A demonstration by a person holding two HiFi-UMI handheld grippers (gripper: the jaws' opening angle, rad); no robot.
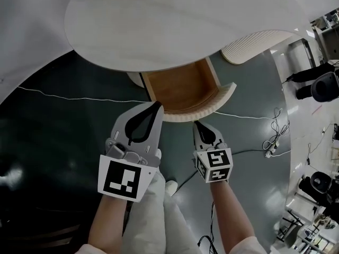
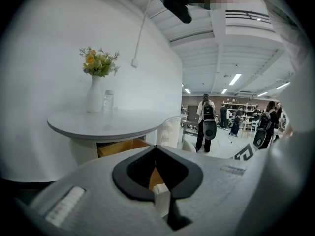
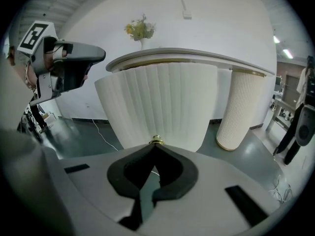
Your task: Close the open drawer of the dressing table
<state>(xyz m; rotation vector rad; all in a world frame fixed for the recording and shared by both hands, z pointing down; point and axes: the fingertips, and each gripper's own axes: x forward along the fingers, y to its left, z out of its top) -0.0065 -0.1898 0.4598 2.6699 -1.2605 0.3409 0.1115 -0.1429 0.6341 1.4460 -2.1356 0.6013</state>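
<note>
The dressing table's round white top (image 1: 159, 20) overhangs the open drawer (image 1: 180, 86), whose wooden inside shows behind a curved, fluted white front (image 1: 214, 106). My left gripper (image 1: 157, 106) is shut, and its tips rest at the left end of that front. In the left gripper view the closed tips (image 2: 156, 147) sit above the wooden drawer interior (image 2: 120, 147). My right gripper (image 1: 196, 123) is also shut, just in front of the drawer's face. In the right gripper view its tips (image 3: 156, 145) meet right below a small brass knob (image 3: 157, 140) on the fluted front (image 3: 157, 102).
A fluted column leg (image 3: 241, 107) stands right of the drawer. A vase of flowers (image 2: 96, 90) and a clear bottle (image 2: 109, 102) stand on the tabletop. White cables (image 1: 79, 97) cross the dark floor. My legs (image 1: 159, 210) are below, with people (image 2: 205, 122) and equipment (image 1: 318, 83) to the right.
</note>
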